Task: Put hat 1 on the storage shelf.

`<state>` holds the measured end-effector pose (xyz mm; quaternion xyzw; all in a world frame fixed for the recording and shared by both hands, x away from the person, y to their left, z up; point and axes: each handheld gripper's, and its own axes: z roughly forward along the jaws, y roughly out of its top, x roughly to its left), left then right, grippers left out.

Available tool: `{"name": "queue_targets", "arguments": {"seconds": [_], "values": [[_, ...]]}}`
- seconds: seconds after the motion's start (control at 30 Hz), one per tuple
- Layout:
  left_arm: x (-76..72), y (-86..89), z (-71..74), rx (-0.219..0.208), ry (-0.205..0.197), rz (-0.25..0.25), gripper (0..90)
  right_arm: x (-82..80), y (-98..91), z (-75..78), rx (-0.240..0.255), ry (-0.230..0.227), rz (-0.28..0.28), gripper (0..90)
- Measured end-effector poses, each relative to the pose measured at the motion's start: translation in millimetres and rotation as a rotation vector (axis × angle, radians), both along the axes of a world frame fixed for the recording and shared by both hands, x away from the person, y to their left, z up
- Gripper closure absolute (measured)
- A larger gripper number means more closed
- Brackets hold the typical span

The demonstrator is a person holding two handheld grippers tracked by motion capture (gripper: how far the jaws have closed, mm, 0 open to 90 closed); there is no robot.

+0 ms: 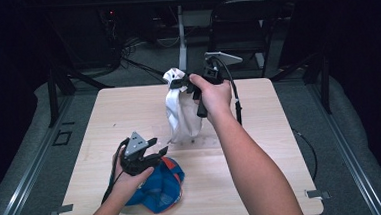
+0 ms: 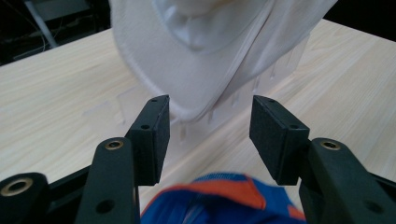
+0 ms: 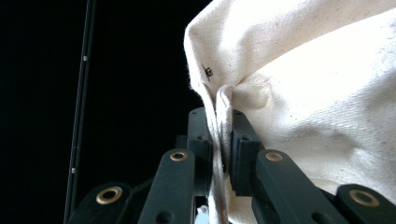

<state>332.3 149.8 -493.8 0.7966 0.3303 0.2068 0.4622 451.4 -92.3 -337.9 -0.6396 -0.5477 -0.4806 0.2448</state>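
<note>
The right gripper (image 1: 181, 84), jaws clamped on its top edge, holds a white cloth bag (image 1: 181, 115) hanging over the table (image 1: 261, 148), long axis vertical, bottom corner down. The left gripper (image 1: 157, 145), jaws wide and empty, hovers above a blue-and-orange cloth (image 1: 158, 187). Next, probably: grasp the bag's lower edge.

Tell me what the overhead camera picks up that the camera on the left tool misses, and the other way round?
High view alone: both of the person's forearms, the right tool shut on the top of the white cap and lifting it, the left tool's grey plate, and the dark floor beyond. Left gripper view alone: a close look between the left tool's open pads at the cap's brim and underside. Shared: the white cap hanging over the wooden table, and the blue-and-orange cap beneath the left tool.
</note>
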Motion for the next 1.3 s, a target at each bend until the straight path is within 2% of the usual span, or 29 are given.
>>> {"name": "queue_targets", "arguments": {"seconds": [0.07,0.1,0.2,0.23,0.3,0.37,0.47,0.5,0.67,0.73,0.87,1.03,1.3], "values": [[2.0,-9.2,2.4,0.021,-0.007,-0.012,46.9,-0.1,0.9,-0.3,-0.004,-0.002,-0.001,81.8],[3.5,-17.2,3.5,0.027,-0.022,-0.008,46.8,-0.3,1.9,-0.1,0.0,-0.002,-0.002,81.8],[5.4,-24.3,5.3,0.04,-0.028,-0.003,46.7,-0.6,2.5,-0.4,0.002,-0.006,-0.003,81.8],[8.8,-31.1,6.5,0.044,-0.021,0.022,46.7,-1.0,2.4,-0.4,0.0,-0.007,0.005,81.8],[10.2,-33.6,7.5,0.052,-0.02,0.031,46.8,-1.1,2.5,-0.4,-0.001,-0.007,0.006,81.8],[11.9,-38.0,8.7,0.062,-0.029,0.047,50.3,-1.4,2.4,-0.3,-0.003,-0.008,0.006,81.8],[12.6,-40.4,10.3,0.074,-0.03,0.047,62.3,-2.4,2.2,-0.1,-0.005,-0.008,0.009,81.7],[11.8,-40.1,11.1,0.088,-0.029,0.047,67.6,-3.2,2.4,0.1,-0.006,-0.008,0.009,81.7],[8.3,-37.0,10.8,0.112,-0.05,0.049,77.9,-6.4,1.8,-1.2,-0.005,-0.01,0.027,81.7],[7.7,-32.2,8.9,0.1,-0.055,0.054,79.4,-7.9,0.7,-1.6,-0.014,-0.016,0.044,81.6],[7.9,-26.4,9.9,0.098,-0.047,0.058,80.8,-9.5,0.1,-1.1,-0.022,-0.021,0.039,81.6],[8.8,-15.8,6.5,0.061,-0.035,0.073,81.8,-12.1,-4.3,-2.8,-0.047,-0.017,0.06,81.0],[7.4,-4.8,2.6,0.055,-0.024,0.085,82.6,-13.9,-8.4,-8.2,-0.057,-0.017,0.053,78.7]]}}
